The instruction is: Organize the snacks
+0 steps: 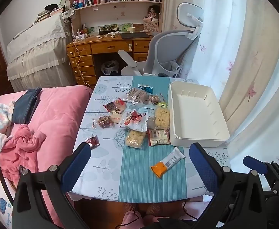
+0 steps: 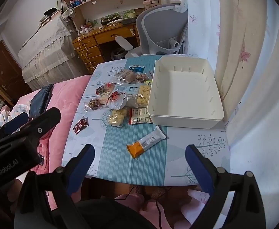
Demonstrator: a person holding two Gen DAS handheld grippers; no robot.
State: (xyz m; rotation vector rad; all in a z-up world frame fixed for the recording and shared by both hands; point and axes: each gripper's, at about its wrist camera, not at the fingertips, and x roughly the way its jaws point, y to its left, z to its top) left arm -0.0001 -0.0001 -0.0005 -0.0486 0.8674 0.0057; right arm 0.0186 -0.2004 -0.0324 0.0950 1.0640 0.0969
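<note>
Several snack packets [image 1: 137,112] lie heaped mid-table, also in the right wrist view [image 2: 124,95]. A white and orange bar [image 1: 167,162] [image 2: 146,142] lies apart, nearest me. A small red packet [image 1: 92,142] [image 2: 80,125] lies at the left. An empty white bin [image 1: 196,112] [image 2: 185,93] stands at the right. My left gripper [image 1: 139,164] is open and empty, above the table's near edge. My right gripper [image 2: 139,164] is open and empty, held back over the near edge. Its finger [image 1: 255,164] shows in the left wrist view.
The small table [image 1: 109,160] has a blue patterned cloth. A pink bed [image 1: 53,118] adjoins its left side. A grey office chair [image 1: 170,51] and wooden desk [image 1: 109,47] stand behind. Curtains [image 1: 244,57] hang close on the right.
</note>
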